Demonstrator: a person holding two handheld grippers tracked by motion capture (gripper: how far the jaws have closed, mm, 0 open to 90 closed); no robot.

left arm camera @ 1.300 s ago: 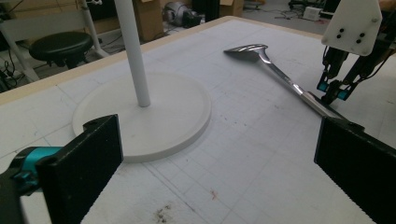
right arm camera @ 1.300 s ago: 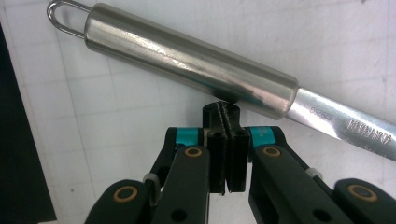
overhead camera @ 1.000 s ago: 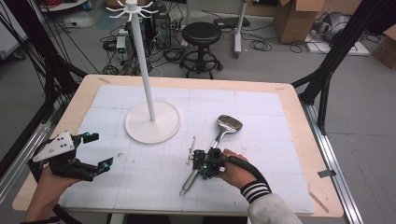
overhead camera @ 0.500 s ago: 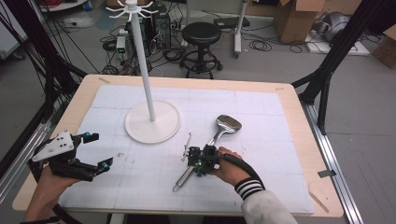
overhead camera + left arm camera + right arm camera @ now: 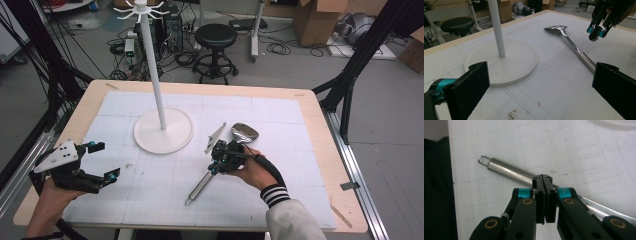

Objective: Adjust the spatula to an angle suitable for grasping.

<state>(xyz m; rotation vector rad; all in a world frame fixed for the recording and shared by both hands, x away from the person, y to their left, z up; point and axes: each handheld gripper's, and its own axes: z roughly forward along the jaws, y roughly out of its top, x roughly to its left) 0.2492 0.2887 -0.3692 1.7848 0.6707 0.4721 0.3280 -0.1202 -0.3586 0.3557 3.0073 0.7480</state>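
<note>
A steel ladle [image 5: 200, 186] lies flat on the white mat, bowl [image 5: 245, 132] toward the far side and tubular handle with a hanging loop [image 5: 482, 160] toward the near edge. My right gripper [image 5: 214, 167] hovers just above the handle's middle. Its jaws are shut with nothing between them [image 5: 545, 181], and the handle [image 5: 509, 172] passes underneath. In the left gripper view, the right gripper [image 5: 596, 32] hangs clear of the ladle [image 5: 574, 47]. My left gripper [image 5: 106, 160] rests at the near left, wide open and empty [image 5: 541, 92].
A white hanging stand with a round base [image 5: 163, 131] and a tall pole [image 5: 152, 65] stands left of the ladle; its base [image 5: 506, 60] lies just ahead of the left gripper. Beyond the table are a black stool [image 5: 216, 36] and cardboard boxes [image 5: 320, 20].
The right gripper has lifted off the ladle handle and moved slightly toward the far side, jaws still shut. The ladle and the left gripper have stayed in place.
</note>
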